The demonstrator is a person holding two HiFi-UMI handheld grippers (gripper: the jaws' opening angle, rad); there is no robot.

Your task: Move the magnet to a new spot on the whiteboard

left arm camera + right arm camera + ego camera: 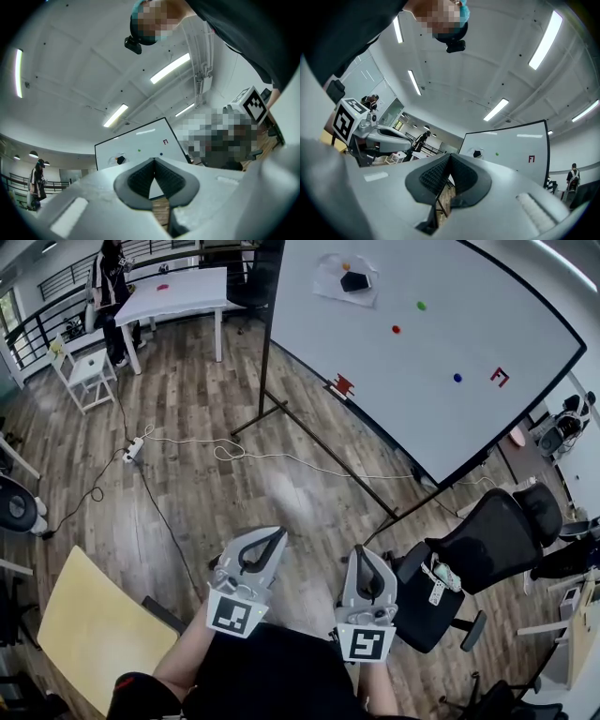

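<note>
**Ana:** Where do your claws stand right now?

**Me:** My left gripper (279,534) is fully closed and holds nothing. In its own view my ribbed pads meet, with only floor and board beyond them. My right gripper (361,552) is the same, jaws pressed together and empty. I hold both close to my body, tipped slightly upward toward the whiteboard (412,399), which stands well apart from me across the wood floor.

**Ana:** And the magnet?

**Me:** I see four small round ones on the board: orange magnet (346,266), red magnet (396,330), green magnet (421,306) and blue magnet (457,377). I can't tell which one is meant. None is near either claw.

**Ana:** How do you do this step well?

**Me:** I judge it is the approach. I should step over the cable (281,457), keep clear of the office chair (487,540), and open one claw before I reach. Then I should come in square to the board, set a pad on each side of the magnet's rim, and tip it off rather than drag it.

**Ana:** Any containers?

**Me:** None I'm sure of. A pale sheet (330,282) sits high on the board with a dark thing (355,281) on it and the orange magnet at its top. I can't tell whether it is a pouch or lies flat.
</note>
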